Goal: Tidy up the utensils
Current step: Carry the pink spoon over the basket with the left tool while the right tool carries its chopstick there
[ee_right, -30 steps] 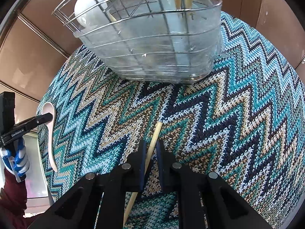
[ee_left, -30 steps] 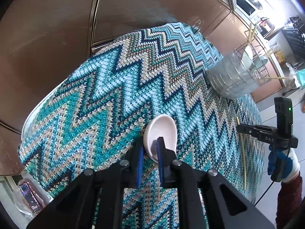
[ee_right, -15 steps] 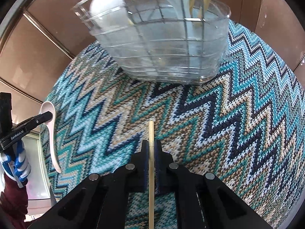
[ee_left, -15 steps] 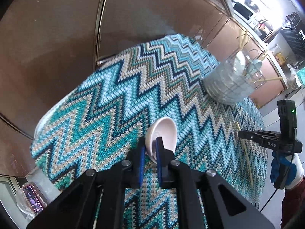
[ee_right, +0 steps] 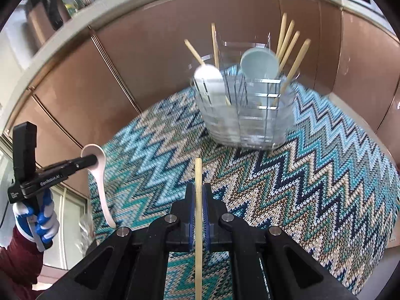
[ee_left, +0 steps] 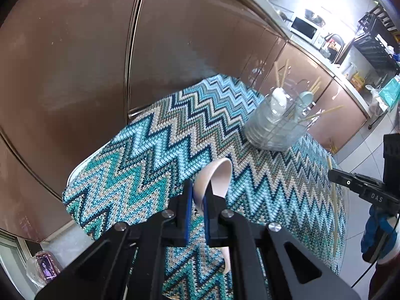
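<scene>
The left tool is pressed nearly together on a white spoon, pinching it just below the bowl; the bowl stands up beyond the blue pads and the handle hangs down behind the right finger. From the right wrist view the spoon is clear of the cloth, out past the left edge of the counter, held by a gloved hand. The right tool is pinched on a chopstick that runs straight along the line of the fingers, its tip reaching a short way past them and its other end running back under the tool body. In the left wrist view this chopstick hangs steeply over the right side of the counter. Below both tools lies a zigzag cloth in blue, teal and tan, bare of other things between the tools and the holder. Farther on, near the back edge of the counter, stands a clear holder in a wire frame, with a white spoon, a pale blue spoon and several chopsticks standing in it. Brown cabinet doors rise close behind the counter and beside its left edge, and a worktop with a microwave shows far off.
</scene>
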`<state>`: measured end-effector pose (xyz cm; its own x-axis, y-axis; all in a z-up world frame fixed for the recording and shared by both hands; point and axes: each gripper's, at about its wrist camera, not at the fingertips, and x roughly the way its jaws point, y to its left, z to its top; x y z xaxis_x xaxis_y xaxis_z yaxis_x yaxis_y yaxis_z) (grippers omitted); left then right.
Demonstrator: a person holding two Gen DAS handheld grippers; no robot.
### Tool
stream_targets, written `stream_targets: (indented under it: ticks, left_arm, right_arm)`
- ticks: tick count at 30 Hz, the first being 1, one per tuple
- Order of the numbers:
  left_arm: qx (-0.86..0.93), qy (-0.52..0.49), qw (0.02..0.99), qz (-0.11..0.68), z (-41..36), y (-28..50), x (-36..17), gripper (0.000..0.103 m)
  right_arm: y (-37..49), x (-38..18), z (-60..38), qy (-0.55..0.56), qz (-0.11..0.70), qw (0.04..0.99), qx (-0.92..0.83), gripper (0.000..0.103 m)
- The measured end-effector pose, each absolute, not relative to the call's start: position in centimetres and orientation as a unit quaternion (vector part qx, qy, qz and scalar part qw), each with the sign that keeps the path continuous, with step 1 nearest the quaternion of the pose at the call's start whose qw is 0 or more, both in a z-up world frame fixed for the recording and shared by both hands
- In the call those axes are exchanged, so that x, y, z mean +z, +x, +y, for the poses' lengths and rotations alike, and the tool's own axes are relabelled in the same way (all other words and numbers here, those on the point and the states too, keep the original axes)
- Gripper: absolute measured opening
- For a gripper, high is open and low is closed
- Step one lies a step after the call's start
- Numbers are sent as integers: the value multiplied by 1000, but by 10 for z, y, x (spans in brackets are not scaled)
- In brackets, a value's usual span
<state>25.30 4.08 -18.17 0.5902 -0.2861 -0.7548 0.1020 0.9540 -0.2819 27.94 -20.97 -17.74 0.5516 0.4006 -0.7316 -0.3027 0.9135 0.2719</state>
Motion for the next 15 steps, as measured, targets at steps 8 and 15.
stream_targets:
  ticks: [8, 15]
  left_arm:
    - [-116, -116, 898, 408, 39, 231, -157, 7]
    - [-122, -122, 905, 389, 37, 216, -141, 7]
  right_arm:
    - [248, -152, -215, 62, 387, 900, 188, 6]
    - [225, -133, -207, 59, 361, 912, 187, 6]
